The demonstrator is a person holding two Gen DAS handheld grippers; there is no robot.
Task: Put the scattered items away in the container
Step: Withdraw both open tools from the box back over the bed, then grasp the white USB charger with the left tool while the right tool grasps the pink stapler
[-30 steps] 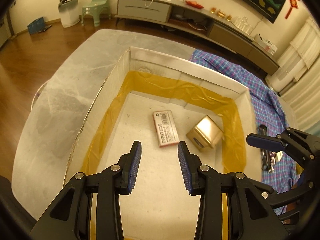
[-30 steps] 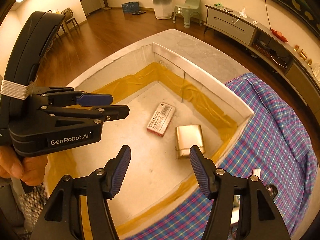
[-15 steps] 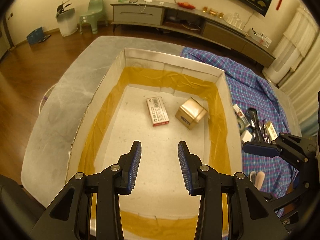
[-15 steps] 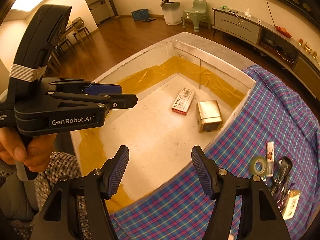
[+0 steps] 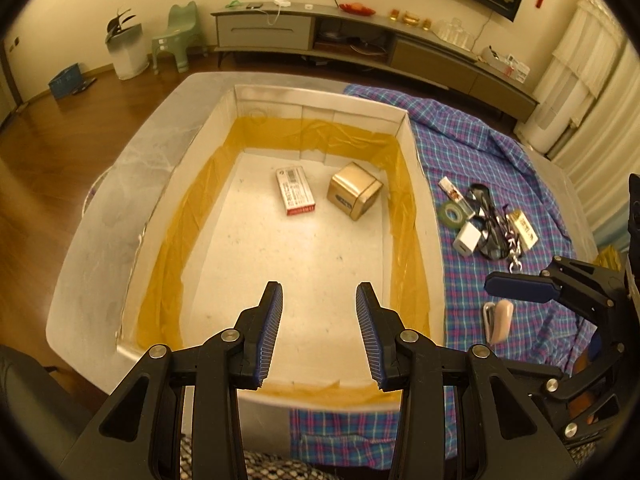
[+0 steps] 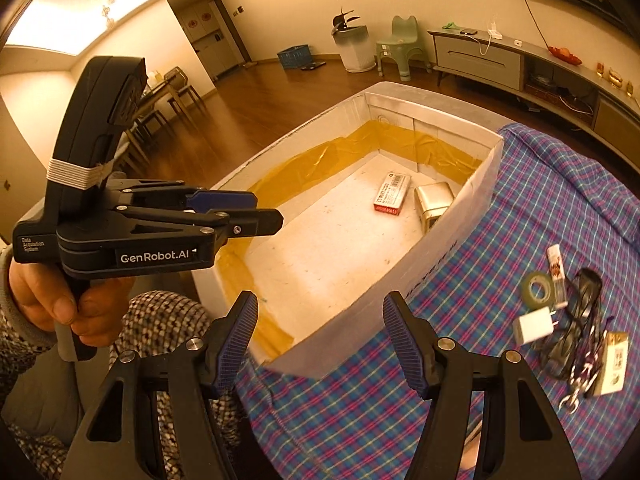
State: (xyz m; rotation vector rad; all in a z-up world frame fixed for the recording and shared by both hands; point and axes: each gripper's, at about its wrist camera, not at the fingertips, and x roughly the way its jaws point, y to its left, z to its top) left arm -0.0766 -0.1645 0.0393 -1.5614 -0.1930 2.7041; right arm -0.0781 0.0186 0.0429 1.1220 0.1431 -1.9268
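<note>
The white box (image 5: 409, 148) (image 6: 472, 204) with yellow tape inside holds a red-and-white packet (image 5: 295, 195) (image 6: 392, 194) and a gold tin (image 5: 354, 190) (image 6: 434, 200). On the plaid cloth to its right lie a tape roll (image 5: 452, 213) (image 6: 538, 286), a white charger (image 5: 467, 238) (image 6: 532, 324), a small tube (image 5: 454, 191) (image 6: 556, 268), black glasses with a lanyard (image 5: 490, 220) (image 6: 580, 320), a yellow packet (image 5: 524, 230) (image 6: 614, 362) and a pink item (image 5: 500, 320). My left gripper (image 5: 319, 336) is open and empty above the box's near end. My right gripper (image 6: 320, 344) is open and empty over the box's near corner.
The box and plaid cloth (image 6: 540, 200) lie on a grey table (image 5: 132, 184). Wooden floor (image 5: 60, 128) surrounds it. A low TV cabinet (image 5: 360, 36), green chair (image 5: 178, 32) and white bin (image 5: 126, 50) stand at the far wall.
Both grippers have pulled back and up from the box, so the whole box and the items on the cloth show. Both stay open and empty.
</note>
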